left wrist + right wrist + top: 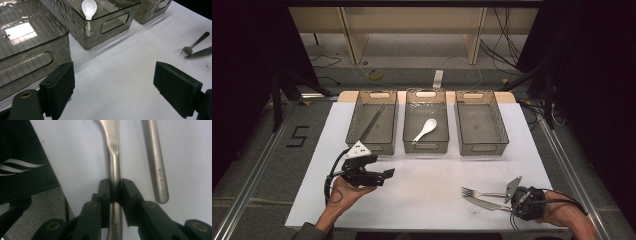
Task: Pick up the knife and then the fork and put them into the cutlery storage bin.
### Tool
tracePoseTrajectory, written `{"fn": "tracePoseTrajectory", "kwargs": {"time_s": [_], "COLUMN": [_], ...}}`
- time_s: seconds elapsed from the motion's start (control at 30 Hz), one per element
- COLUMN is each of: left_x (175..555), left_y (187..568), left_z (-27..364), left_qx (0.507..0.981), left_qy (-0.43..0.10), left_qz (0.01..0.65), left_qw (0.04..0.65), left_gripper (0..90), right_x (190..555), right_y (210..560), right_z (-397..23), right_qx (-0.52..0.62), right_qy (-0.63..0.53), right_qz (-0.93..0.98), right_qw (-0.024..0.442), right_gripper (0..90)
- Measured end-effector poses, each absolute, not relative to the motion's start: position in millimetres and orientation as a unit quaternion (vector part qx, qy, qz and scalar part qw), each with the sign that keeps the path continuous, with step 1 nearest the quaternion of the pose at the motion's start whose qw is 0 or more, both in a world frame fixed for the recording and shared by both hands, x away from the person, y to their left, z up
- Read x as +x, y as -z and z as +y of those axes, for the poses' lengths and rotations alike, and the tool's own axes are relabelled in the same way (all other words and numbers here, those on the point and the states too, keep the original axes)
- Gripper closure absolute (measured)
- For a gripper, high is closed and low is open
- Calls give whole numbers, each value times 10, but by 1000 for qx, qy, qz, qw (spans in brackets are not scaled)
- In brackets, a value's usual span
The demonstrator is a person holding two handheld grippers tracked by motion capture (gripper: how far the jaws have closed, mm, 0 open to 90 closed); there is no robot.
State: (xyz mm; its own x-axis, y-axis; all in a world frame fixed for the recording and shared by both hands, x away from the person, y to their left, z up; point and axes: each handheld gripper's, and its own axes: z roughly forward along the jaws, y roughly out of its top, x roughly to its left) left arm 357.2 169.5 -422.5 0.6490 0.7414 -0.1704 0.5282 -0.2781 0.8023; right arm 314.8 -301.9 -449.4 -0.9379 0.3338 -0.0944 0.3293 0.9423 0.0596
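Right gripper (115,192) pinches the handle of the table knife (113,157), which lies on the white table (427,190) just beside the fork (482,192), well in front of the middle bin (426,145). Left gripper (113,87) hangs wide open, holding nothing, near that bin's front left corner.

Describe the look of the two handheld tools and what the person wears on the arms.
The left tool is black, with a pale grey three-cornered plate on top and a black cable looping from it. Its pads are blocky, matte black, on arms with brass-coloured pivot pins. The right tool matches, with a darker-looking plate and black cable. A dark sleeve shows at the left forearm.
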Motion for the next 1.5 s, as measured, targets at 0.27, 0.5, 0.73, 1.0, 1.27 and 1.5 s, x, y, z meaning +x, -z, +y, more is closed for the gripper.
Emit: {"fn": "tracePoseTrajectory", "kwargs": {"time_s": [0.27,0.5,0.73,1.0,1.27,1.5], "left_x": [3573,3574,3575,3577,3578,3575], "left_y": [4223,4221,4216,4216,4212,4194], "left_z": [1701,1708,1717,1723,1726,1756], "left_qx": [790,788,787,786,784,778], "left_qy": [-119,-119,-118,-118,-116,-117], "left_qz": [402,404,405,405,404,404], "left_qw": [447,449,450,451,457,467], "left_gripper": [169,169,169,169,169,169], "right_x": [3145,3148,3144,3139,3363,3605], "right_y": [4489,4479,4470,4364,4187,4047], "right_z": [-3034,-3033,-3048,-3076,-3181,-3173], "right_qx": [163,165,178,187,308,358], "right_qy": [-26,-25,-43,-96,-226,-279], "right_qz": [985,985,983,977,922,888], "right_qw": [50,48,33,34,67,70], "right_gripper": [800,803,805,805,805,805]}}
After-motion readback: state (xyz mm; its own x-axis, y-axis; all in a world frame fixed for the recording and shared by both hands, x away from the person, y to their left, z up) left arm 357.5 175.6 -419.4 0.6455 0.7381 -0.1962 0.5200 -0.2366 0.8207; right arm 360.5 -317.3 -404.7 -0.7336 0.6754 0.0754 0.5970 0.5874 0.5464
